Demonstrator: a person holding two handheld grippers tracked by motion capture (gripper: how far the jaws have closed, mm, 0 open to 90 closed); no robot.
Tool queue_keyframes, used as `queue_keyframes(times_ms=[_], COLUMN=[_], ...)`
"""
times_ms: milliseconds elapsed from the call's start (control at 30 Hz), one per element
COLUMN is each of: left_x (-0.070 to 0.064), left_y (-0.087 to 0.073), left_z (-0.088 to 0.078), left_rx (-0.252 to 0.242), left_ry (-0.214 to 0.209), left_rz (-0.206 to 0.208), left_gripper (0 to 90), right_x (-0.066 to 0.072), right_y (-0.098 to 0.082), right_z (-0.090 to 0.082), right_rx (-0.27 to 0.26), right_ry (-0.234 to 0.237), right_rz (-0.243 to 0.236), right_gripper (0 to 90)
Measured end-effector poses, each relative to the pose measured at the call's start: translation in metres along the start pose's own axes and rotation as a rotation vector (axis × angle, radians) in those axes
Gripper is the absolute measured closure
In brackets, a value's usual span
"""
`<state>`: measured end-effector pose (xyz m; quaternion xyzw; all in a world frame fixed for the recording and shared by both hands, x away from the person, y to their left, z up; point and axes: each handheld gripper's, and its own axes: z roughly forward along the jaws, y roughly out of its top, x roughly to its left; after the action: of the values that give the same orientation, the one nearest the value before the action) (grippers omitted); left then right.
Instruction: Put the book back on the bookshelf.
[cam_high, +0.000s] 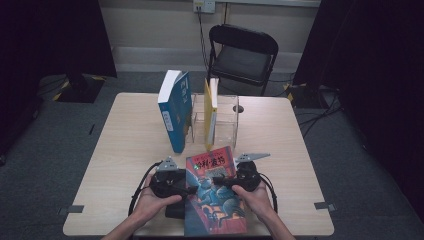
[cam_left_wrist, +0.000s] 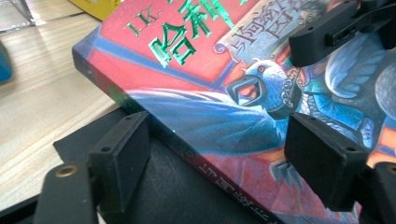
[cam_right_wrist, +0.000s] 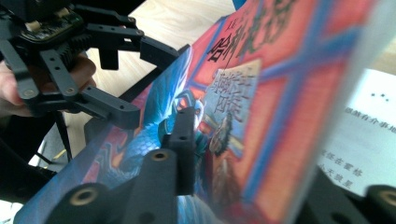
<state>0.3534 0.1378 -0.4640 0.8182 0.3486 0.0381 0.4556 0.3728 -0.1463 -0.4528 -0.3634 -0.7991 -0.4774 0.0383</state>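
Note:
A red and blue illustrated book lies at the table's front edge, partly on a flat black object. My left gripper comes at it from the left. In the left gripper view its pads clamp the spine side of the book, one against the underside and one on the cover. My right gripper reaches in from the right. In the right gripper view the raised front cover slants between its jaws without being pinched. A white printed page shows beneath.
On the table, behind the lying book, a blue book stands upright. Next to it a yellow book stands in a clear holder. A black chair sits beyond the far edge.

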Motion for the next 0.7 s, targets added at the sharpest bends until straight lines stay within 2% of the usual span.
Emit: queue_keyframes(times_ms=[167,400,567,700], left_x=[0.005,0.008,0.011,0.012], left_y=[-0.001,-0.001,0.000,0.001], left_z=[-0.003,-0.004,-0.002,0.000], left_rx=[-0.012,-0.022,-0.031,-0.031], left_ry=[0.001,-0.024,-0.054,-0.094], left_rz=[-0.036,-0.075,-0.104,-0.121], left_gripper=[24.0,19.9,16.0,16.0], right_x=[0.004,0.013,0.020,0.024], right_y=[0.000,0.000,0.001,0.003], right_z=[-0.002,-0.006,-0.009,-0.010], right_rx=[-0.030,-0.079,-0.107,-0.121], right_ry=[-0.007,-0.015,-0.018,-0.007], right_rz=[-0.028,-0.079,-0.108,-0.122], right_gripper=[76.9,79.5,80.1,80.7])
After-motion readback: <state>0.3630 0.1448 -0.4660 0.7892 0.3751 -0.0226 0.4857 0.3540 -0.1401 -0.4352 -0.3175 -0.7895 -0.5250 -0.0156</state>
